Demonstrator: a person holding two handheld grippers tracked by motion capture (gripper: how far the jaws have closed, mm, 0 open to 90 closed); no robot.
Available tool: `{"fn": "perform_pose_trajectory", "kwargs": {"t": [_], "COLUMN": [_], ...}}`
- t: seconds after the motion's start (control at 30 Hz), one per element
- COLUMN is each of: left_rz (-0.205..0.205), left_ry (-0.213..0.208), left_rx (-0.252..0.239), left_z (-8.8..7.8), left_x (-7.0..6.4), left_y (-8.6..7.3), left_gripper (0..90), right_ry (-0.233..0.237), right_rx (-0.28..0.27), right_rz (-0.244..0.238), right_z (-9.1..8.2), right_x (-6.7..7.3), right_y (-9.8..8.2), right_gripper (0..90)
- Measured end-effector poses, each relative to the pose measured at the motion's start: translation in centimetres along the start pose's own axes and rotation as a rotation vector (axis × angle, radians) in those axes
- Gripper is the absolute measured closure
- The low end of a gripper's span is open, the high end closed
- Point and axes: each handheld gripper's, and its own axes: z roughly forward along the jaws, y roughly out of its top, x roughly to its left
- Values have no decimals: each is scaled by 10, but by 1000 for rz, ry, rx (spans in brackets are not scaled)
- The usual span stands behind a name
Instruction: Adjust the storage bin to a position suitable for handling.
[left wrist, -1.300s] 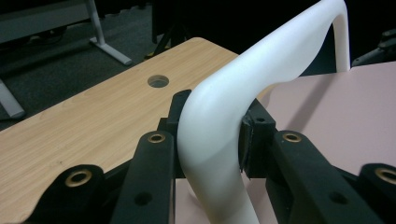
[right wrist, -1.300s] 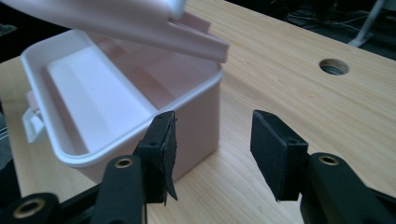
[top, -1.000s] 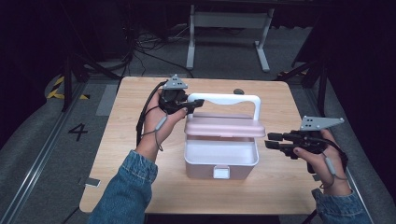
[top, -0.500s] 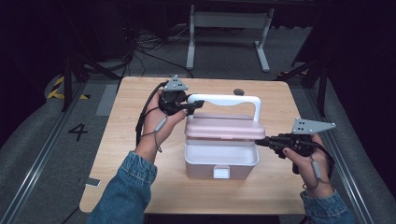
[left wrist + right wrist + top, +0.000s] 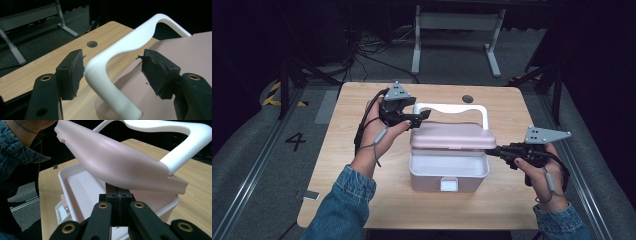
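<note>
Pink lidded box (image 5: 449,170) lies between the tongs. Left gripper (image 5: 115,71), jaws just opened wide, straddles the white handle (image 5: 120,52) untouched; right gripper (image 5: 117,195), closed and empty, props the half-raised lid (image 5: 117,167). Rigid, light, smooth plastic is judged; the handle offers the best hold.

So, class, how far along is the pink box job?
Done: the lid is raised partway off the base. In hand: the shut right gripper sits under its edge; the left gripper has just been opening its jaws, with the white handle between them. Left: swinging the lid fully, probably open.
</note>
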Motion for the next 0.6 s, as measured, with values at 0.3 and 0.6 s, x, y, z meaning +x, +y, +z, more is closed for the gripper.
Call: {"fn": "perform_pose_trajectory", "kwargs": {"t": [0.3, 0.6], "left_rz": [1, -25], "left_ry": [23, 58], "left_rx": [-1, 13], "left_z": [-22, -38], "left_x": [3, 11], "left_y": [-12, -29], "left_gripper": [326, 320], "right_ry": [-7, -52], "right_rx": [-10, -35], "right_rz": [-9, -44], "right_z": [0, -2], "right_x": [0, -3], "right_y": [4, 14], "right_gripper": [900, 900]}}
